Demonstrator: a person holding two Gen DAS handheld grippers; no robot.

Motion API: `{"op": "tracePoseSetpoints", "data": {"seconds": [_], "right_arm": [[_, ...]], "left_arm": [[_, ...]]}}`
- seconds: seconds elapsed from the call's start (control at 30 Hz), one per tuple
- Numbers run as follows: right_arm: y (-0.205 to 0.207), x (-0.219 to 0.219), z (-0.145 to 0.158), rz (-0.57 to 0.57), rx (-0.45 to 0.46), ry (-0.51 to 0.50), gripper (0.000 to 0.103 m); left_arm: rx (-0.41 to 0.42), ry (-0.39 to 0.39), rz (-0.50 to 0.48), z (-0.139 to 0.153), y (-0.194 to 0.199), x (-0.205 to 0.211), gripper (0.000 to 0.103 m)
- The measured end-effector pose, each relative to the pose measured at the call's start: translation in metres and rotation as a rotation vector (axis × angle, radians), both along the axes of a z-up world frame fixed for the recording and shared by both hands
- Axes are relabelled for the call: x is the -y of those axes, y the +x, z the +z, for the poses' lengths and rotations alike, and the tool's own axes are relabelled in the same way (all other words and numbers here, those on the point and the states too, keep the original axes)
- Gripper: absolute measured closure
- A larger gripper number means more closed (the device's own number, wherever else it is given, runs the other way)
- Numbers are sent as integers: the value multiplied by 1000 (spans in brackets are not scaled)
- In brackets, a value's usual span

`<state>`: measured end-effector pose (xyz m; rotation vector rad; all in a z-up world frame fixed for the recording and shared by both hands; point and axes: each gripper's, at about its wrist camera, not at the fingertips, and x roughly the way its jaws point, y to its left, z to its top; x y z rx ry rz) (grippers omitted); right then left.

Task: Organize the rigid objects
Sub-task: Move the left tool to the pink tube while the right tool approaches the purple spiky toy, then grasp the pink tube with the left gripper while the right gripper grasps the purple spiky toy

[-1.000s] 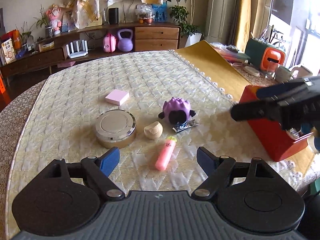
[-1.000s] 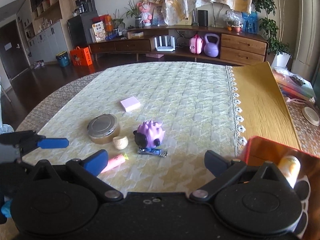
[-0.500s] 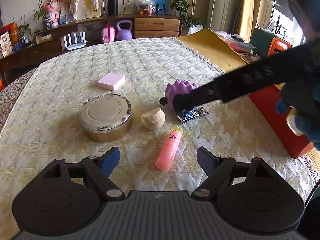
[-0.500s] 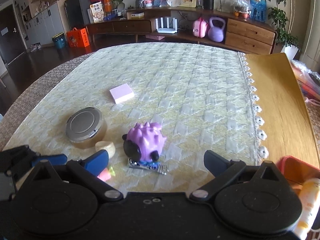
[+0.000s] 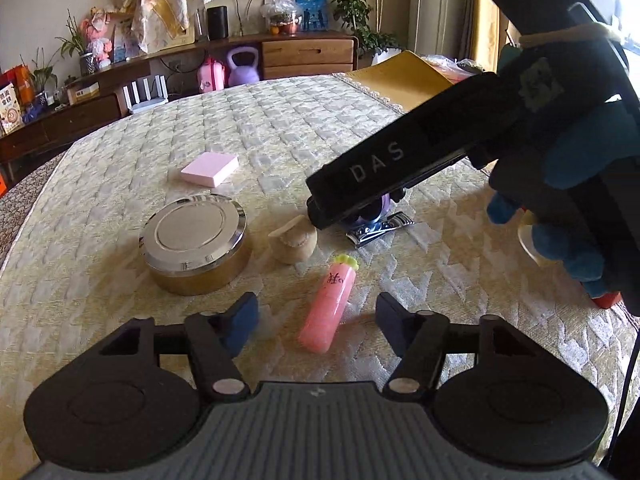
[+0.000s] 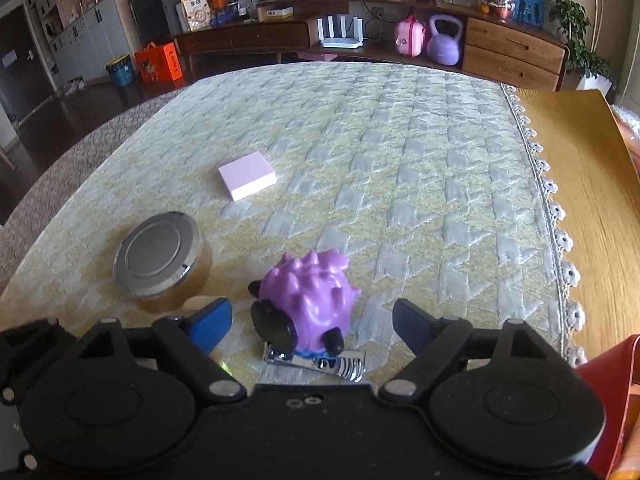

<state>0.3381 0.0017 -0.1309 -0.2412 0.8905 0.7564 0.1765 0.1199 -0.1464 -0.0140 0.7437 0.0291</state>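
Observation:
A pink tube with a green tip lies on the quilted tablecloth between the pads of my left gripper. Its jaws are closing and the pads stand clear of the tube. A purple spiky toy sits between the blue pads of my right gripper, whose jaws are closing too, with gaps on both sides. A metal nail clipper lies just in front of the toy. In the left wrist view the right gripper's black finger hides most of the toy.
A round metal tin and a small beige piece sit left of the toy. A pink pad lies farther back. A red box stands at the right. A blue-gloved hand holds the right gripper.
The right gripper has swung left and down until the purple toy sits between its pads. The left gripper has sunk toward the pink tube. Both sets of jaws have narrowed.

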Motion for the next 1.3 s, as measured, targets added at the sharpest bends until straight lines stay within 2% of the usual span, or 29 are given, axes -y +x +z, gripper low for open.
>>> {"op": "tracePoseSetpoints", "data": {"seconds": [0.1, 0.17, 0.2, 0.33, 0.57, 0.73, 0.93, 1.3], "right_arm": [[3, 1, -1, -3, -6, 10, 26], [4, 0, -3, -1, -18, 4, 38], [5, 1, -3, -1, -24, 11, 39], [3, 0, -3, 2, -29, 31, 48], [-1, 0, -1, -16, -9, 27, 49], [-7, 11, 5, -39, -8, 41, 49], [-23, 34, 18, -51, -10, 64, 49], [-54, 82, 57, -90, 18, 119, 49]], "left_arm": [[6, 2, -5, 1, 0, 1, 53], [8, 4, -17, 2, 0, 3, 62], [8, 2, -23, 2, 0, 3, 66], [8, 13, -33, 2, 1, 6, 71], [4, 26, -45, 2, 3, 10, 87], [1, 43, -51, 4, 4, 13, 88], [-2, 26, -38, 13, 1, 13, 88], [-6, -74, -21, 49, -8, 20, 87]]}}
